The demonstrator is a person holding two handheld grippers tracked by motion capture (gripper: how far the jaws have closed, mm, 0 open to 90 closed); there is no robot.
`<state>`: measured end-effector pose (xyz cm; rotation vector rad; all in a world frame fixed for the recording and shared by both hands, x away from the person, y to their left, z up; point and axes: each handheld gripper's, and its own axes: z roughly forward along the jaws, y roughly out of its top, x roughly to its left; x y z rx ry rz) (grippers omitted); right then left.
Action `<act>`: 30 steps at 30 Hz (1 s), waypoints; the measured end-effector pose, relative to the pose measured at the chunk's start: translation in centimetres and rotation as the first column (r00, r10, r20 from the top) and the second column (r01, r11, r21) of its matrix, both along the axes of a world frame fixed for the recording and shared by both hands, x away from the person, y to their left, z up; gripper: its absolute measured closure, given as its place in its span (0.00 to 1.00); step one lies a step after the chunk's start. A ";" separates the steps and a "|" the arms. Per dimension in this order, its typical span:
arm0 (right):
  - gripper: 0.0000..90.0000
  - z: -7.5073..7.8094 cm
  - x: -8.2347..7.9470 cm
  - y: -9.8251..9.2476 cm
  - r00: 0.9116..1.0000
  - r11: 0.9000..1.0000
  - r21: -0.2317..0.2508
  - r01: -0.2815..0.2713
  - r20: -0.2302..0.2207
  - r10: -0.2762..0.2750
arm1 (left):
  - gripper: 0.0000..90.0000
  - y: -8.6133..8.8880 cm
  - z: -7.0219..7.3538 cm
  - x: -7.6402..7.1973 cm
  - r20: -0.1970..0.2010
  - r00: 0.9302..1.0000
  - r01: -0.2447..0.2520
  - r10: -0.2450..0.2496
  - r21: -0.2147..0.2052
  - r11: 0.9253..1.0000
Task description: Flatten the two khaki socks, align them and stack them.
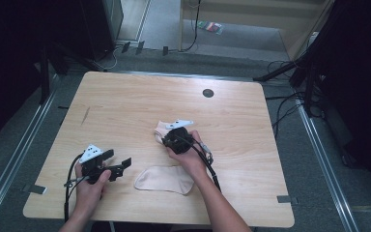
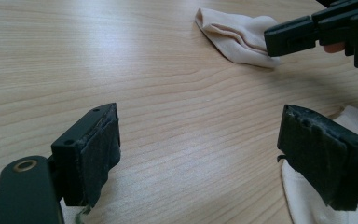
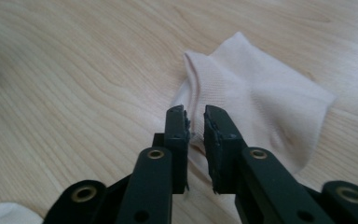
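Right gripper [image 3: 195, 122], fingers nearly closed on the far sock's [image 3: 261, 107] cuff edge; left gripper [image 1: 116, 162] waits wide open, empty, beside the near sock [image 1: 166, 179] on the tabletop [image 1: 125, 104].

No readable text, labels, brands or numbers anywhere: none on the wooden table [image 1: 125, 101], the pale socks [image 3: 261, 102], or either gripper's black jaws.
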<state>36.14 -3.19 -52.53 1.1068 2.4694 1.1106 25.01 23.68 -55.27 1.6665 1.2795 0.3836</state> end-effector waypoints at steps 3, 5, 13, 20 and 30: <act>1.00 -0.1 0.0 0.2 1.000 1.000 -0.021 -0.007 -0.002 0.006 | 0.16 0.0 0.0 0.0 -0.003 1.000 -0.001 0.001 0.001 1.000; 1.00 0.0 0.1 0.1 1.000 1.000 -0.002 -0.007 -0.011 0.007 | 0.16 0.0 0.0 0.0 -0.005 1.000 -0.001 0.001 0.000 1.000; 1.00 1.3 0.2 -0.2 1.000 0.998 0.064 0.016 -0.005 -0.016 | 0.16 0.0 0.0 0.0 -0.005 1.000 0.000 0.000 -0.001 1.000; 1.00 2.4 0.4 -0.5 1.000 0.995 0.092 0.025 0.009 -0.026 | 0.16 0.0 0.0 0.0 -0.005 1.000 0.000 0.000 -0.001 1.000; 0.85 0.8 0.4 0.7 1.000 0.998 0.062 -0.002 0.009 0.001 | 0.16 0.0 0.0 0.0 -0.004 1.000 0.001 -0.001 0.000 1.000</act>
